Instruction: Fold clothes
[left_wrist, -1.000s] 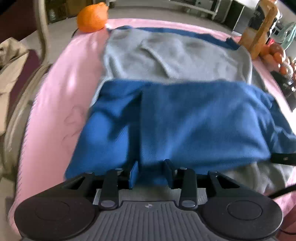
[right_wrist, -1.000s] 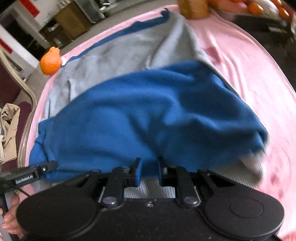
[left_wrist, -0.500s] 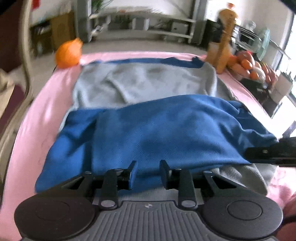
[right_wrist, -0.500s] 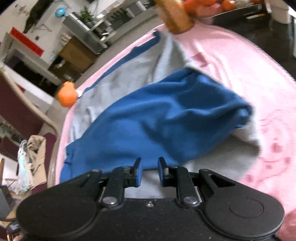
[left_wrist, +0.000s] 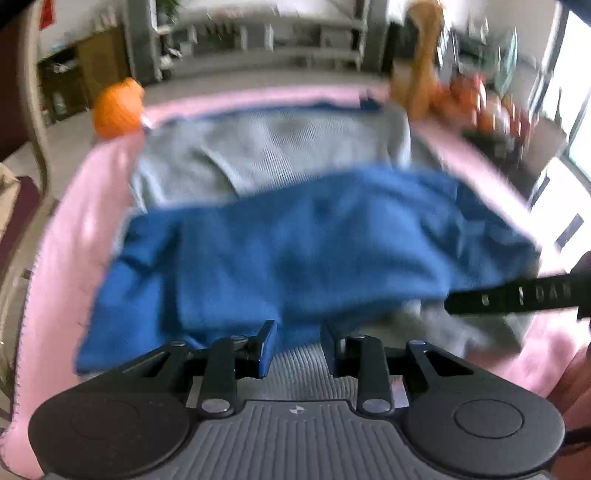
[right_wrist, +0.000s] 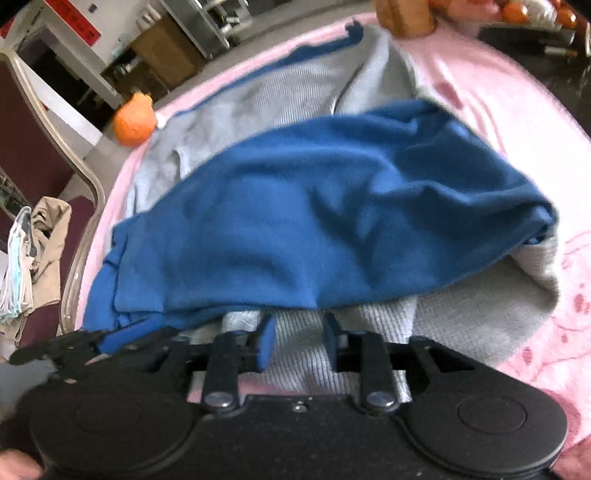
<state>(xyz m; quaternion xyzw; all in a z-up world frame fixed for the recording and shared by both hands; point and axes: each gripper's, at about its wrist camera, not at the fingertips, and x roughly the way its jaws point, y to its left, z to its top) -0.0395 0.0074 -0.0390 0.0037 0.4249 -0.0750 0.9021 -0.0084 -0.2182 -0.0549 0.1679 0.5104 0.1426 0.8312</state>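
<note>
The blue-and-grey garment (right_wrist: 325, 221) lies spread on the pink-covered counter (right_wrist: 517, 110), its blue half doubled over the grey, long axis running side to side across both your views. Its near hem sits right in front of you, grey ribbed cloth showing just beyond your fingertips. Your right gripper (right_wrist: 297, 341) is opening, and nothing is pinched between the pads; the grey cloth lies under the gap, let go. Your left gripper (left_wrist: 297, 345) is opening too, jaws parted over the blue edge and grey rib, and the blur keeps me from saying the pads press on anything; it reads as released. The garment lies ahead and below both grippers, and they sit side by side along that near hem, so neither is clearly nearer. Judging from here, the next fold turns on that sideways axis: you would take one end and carry it across. The orange (right_wrist: 133, 123) and the brown bottle (left_wrist: 417, 74) stand at the far edge, well apart.
</note>
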